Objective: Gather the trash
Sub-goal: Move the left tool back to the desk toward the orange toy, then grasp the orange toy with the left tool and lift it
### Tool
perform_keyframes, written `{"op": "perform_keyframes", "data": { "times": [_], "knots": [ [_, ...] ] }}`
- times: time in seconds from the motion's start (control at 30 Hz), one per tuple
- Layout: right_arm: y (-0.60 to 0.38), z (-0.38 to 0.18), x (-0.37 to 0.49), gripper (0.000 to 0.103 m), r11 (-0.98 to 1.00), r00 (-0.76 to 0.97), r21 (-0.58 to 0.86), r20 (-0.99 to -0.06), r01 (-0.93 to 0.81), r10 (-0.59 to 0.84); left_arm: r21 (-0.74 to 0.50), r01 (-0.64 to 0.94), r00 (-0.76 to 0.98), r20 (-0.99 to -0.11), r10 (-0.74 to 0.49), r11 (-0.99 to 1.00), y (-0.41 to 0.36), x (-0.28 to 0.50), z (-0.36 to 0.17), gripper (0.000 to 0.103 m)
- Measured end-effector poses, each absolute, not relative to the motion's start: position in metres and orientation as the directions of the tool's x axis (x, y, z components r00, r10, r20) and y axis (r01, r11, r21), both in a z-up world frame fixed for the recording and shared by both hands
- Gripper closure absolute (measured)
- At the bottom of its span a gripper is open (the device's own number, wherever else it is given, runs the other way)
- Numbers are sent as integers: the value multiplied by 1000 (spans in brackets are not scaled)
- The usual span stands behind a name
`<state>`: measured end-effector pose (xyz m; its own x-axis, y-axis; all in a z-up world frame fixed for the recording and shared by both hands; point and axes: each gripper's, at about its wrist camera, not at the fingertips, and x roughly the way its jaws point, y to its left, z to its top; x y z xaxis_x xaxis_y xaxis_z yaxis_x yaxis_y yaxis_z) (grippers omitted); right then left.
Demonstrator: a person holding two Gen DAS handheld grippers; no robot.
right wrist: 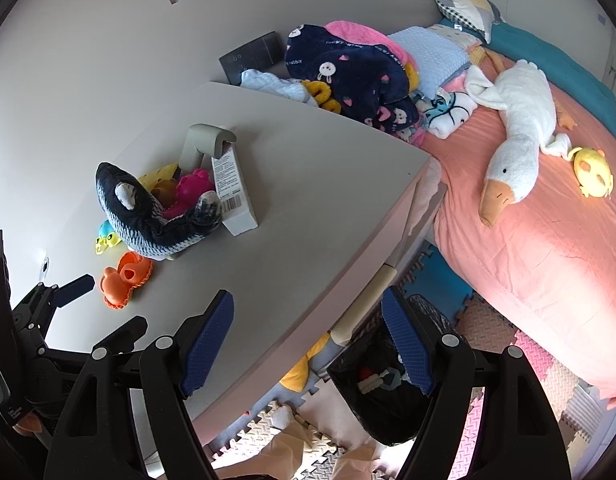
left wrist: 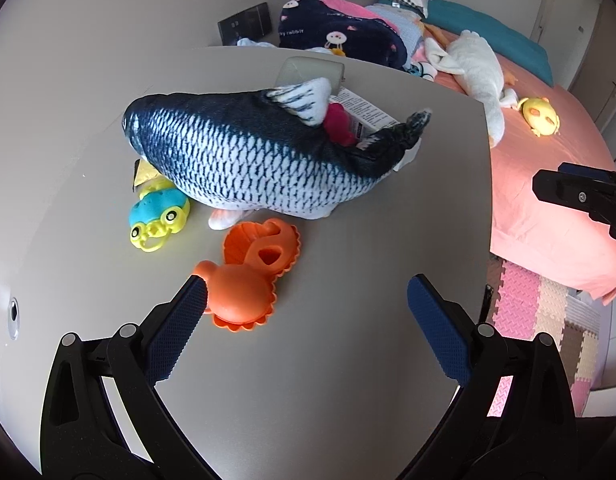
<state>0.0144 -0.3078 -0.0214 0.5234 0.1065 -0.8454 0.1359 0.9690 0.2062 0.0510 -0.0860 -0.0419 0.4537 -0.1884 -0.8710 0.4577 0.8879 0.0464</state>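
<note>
My left gripper (left wrist: 308, 296) is open and empty above the grey table (left wrist: 328, 360); its left finger (left wrist: 179, 320) touches or sits just in front of an orange plastic toy (left wrist: 251, 276). A white printed box (right wrist: 233, 192) lies on the table behind a plush fish (left wrist: 251, 152). My right gripper (right wrist: 308, 336) is open and empty over the table's front edge, above a black-lined trash bin (right wrist: 384, 392) on the floor holding some items. The left gripper also shows in the right wrist view (right wrist: 73, 286).
A blue-yellow toy (left wrist: 159, 216), a pink toy (right wrist: 191, 188), a yellow toy (right wrist: 161, 174) and a grey curved piece (right wrist: 205, 140) lie around the fish. A bed (right wrist: 548, 260) with a plush goose (right wrist: 516, 120), blankets and pillows stands right. Foam mats (right wrist: 548, 360) cover the floor.
</note>
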Motion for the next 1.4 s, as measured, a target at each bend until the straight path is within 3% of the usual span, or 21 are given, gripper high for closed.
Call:
{"op": "perform_keyframes", "data": {
  "times": [0.37, 0.6, 0.8, 1.1, 1.4],
  "knots": [
    [-290, -19, 28, 26, 971, 515, 202, -851, 130, 108, 31, 435, 424, -889, -174, 900, -61, 79, -64, 7],
    [-283, -18, 37, 26, 971, 509, 200, -853, 127, 110, 7, 436, 396, -900, -185, 900, -55, 86, -75, 32],
    [-276, -19, 44, 26, 972, 506, 205, -854, 117, 120, 1, 442, 405, -892, -199, 897, -50, 87, -74, 46],
    [-261, -16, 55, 26, 971, 513, 224, -845, 84, 150, -148, 353, 402, -868, -293, 924, -21, 83, -66, 53],
    [-240, -8, 68, 26, 972, 522, 232, -832, 26, 185, -182, 267, 443, -849, -288, 946, 12, 82, -50, 53]
  ]
}}
